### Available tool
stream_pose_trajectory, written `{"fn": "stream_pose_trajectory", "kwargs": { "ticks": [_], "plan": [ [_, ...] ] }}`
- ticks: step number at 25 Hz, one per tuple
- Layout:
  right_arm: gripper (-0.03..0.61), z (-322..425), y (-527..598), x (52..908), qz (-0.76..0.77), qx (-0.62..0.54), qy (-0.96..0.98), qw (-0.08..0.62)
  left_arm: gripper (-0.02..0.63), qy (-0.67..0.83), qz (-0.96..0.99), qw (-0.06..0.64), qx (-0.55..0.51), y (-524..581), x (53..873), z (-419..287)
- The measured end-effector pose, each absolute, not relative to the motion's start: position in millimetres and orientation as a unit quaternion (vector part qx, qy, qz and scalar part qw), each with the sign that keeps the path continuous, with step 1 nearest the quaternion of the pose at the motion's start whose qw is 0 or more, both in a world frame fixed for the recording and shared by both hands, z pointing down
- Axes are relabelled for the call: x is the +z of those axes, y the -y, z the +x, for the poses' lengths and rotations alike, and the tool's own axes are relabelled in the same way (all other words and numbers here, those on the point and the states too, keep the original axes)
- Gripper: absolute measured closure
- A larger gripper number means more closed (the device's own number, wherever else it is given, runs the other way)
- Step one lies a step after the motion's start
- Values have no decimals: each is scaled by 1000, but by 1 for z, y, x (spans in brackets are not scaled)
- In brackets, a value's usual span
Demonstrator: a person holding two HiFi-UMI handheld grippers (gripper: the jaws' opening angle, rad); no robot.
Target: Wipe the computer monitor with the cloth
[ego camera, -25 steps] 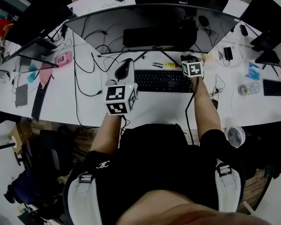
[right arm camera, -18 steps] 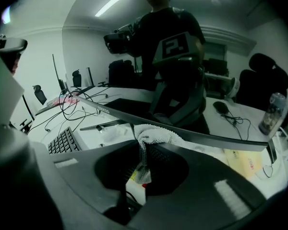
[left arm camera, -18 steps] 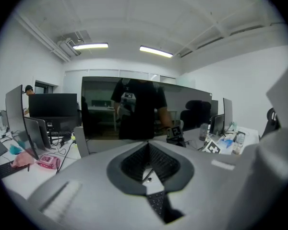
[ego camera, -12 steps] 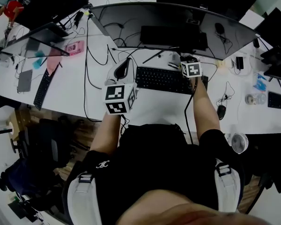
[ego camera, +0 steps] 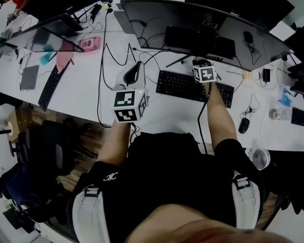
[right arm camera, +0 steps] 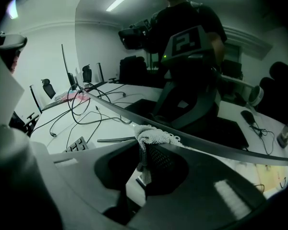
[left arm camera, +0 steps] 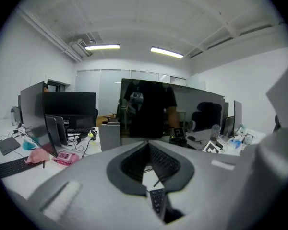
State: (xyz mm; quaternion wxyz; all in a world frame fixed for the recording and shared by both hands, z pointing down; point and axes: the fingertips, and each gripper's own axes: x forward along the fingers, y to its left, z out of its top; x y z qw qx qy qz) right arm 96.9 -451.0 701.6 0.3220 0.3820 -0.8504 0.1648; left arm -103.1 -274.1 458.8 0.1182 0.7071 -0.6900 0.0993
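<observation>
Right gripper [right arm camera: 145, 150] pinches the cloth [right arm camera: 156, 135] near the monitor [right arm camera: 134, 66] over the cluttered white desk [right arm camera: 110, 128]; left gripper [left arm camera: 148, 145] closed.

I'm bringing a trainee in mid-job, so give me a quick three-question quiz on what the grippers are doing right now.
1. True or false: the left gripper is shut and empty.
2. What does the right gripper hold? A) a sponge B) the cloth C) a spray bottle
3. Fill in: the cloth is at the monitor's ____ edge.
Key: 1 true; 2 B; 3 lower.
</observation>
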Motion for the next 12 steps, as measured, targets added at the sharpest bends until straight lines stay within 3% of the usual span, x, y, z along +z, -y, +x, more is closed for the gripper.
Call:
{"fn": "stream_pose_trajectory", "kwargs": {
  "ticks": [12],
  "plan": [
    [549, 20, 439, 701, 370, 160, 855, 325, 563, 700, 699, 124, 80, 255, 451, -173]
  ]
}}
